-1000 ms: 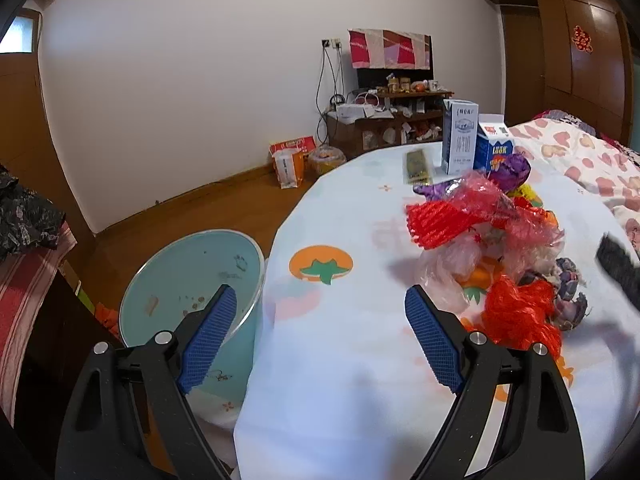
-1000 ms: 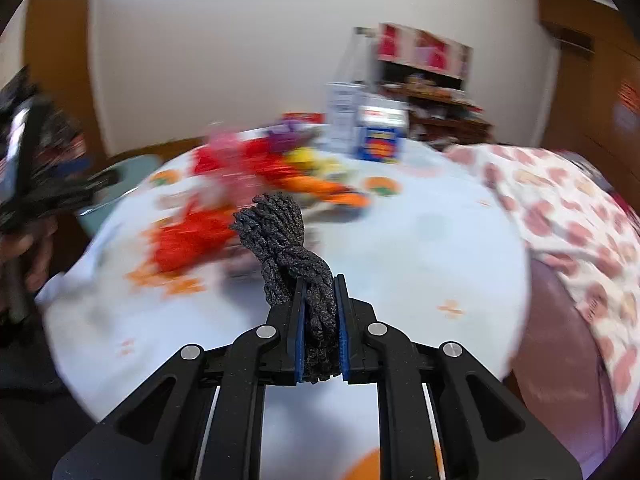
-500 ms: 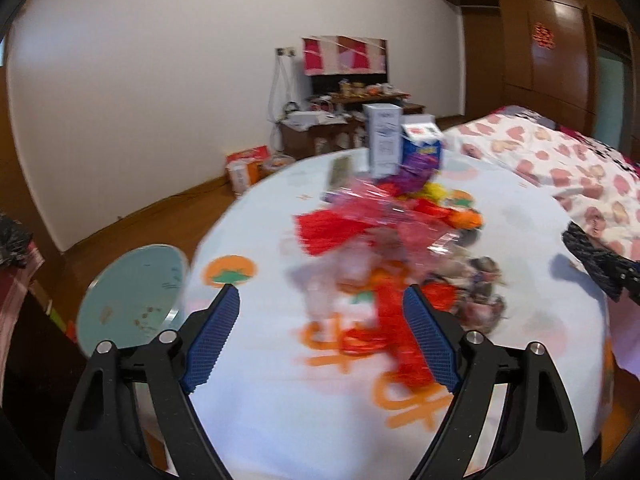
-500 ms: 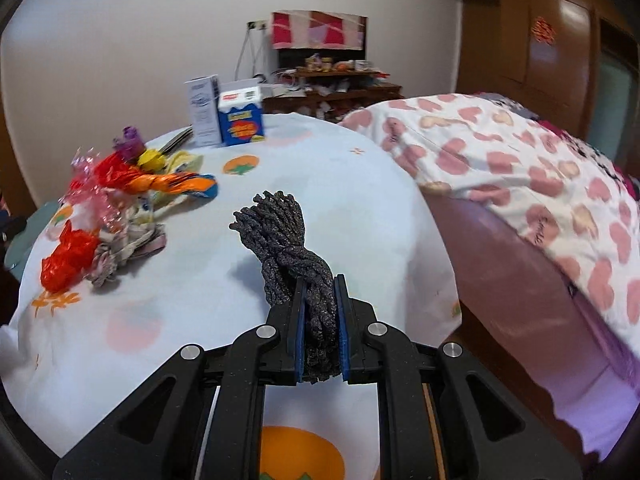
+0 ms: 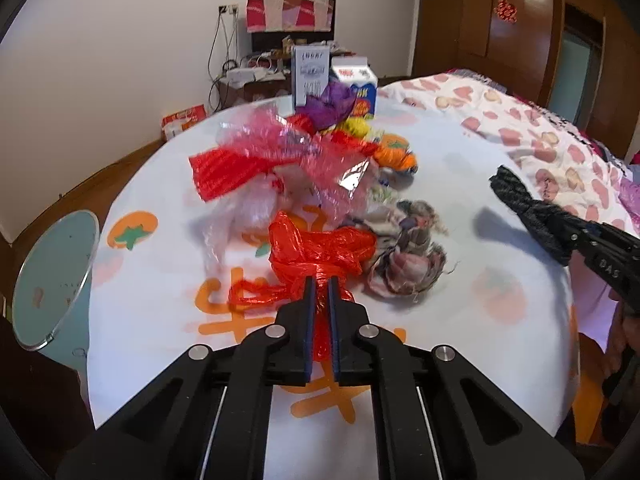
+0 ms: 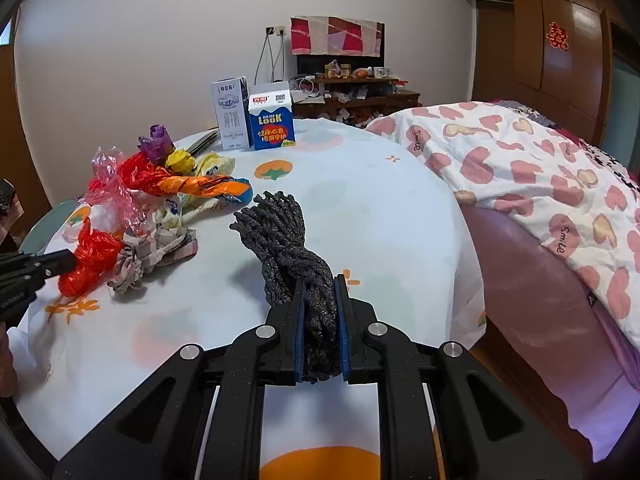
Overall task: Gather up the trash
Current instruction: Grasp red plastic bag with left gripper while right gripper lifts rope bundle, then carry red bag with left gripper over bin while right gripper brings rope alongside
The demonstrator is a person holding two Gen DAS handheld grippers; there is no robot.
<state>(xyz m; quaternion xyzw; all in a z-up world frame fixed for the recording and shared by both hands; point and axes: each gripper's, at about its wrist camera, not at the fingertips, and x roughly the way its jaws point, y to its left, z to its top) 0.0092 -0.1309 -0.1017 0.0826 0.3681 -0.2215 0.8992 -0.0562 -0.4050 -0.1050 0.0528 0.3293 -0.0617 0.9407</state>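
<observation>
Readable text: blue-and-white carton (image 6: 271,122) at the far side of the tabletop (image 6: 372,216) reads "LOOK", with Chinese characters beneath. The taller grey carton (image 6: 232,113) touching its left side carries print too small to read. The quilt on the bed (image 6: 532,168) shows "Smile" inside the pink hearts. A red paper character hangs on the wooden wardrobe door (image 6: 559,36).

Left tongs (image 5: 319,292): pressed nearly together, pinching the tail of the red plastic bag (image 5: 320,250), which lies at the near edge of the trash pile (image 5: 304,168).

Right tongs (image 6: 320,292): clamped on a twisted bundle of dark grey cord (image 6: 286,240), held just above the tabletop, right of the pile.

A pale blue bin (image 5: 54,276) stands beside the tabletop's left edge, below its level.
</observation>
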